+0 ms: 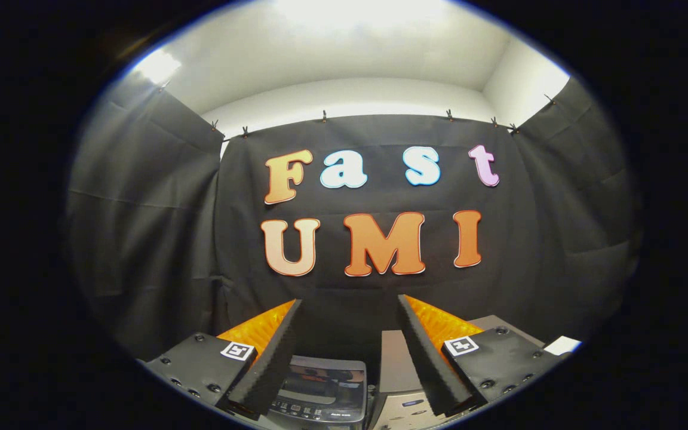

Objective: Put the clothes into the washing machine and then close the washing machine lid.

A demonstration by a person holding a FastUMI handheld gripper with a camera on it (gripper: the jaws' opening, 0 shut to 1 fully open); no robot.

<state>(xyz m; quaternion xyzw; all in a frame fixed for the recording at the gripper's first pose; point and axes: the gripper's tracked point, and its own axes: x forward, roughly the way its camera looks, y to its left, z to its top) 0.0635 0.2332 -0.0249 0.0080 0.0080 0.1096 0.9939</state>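
Note:
My gripper (350, 304) is held high and points at the black cloth wall, with its two fingers spread wide and nothing between them. Low between the fingers I see the top of the washing machine (320, 391), a grey panel with a dark window and a row of buttons. Beside it, a grey flat piece (398, 370) rises next to the right finger (424, 358); I cannot tell whether this is the raised lid. No clothes are visible.
Black cloth walls close the booth on three sides, with a white ceiling above. A grey surface (502, 325) with a small white card (562, 344) lies beyond the right finger.

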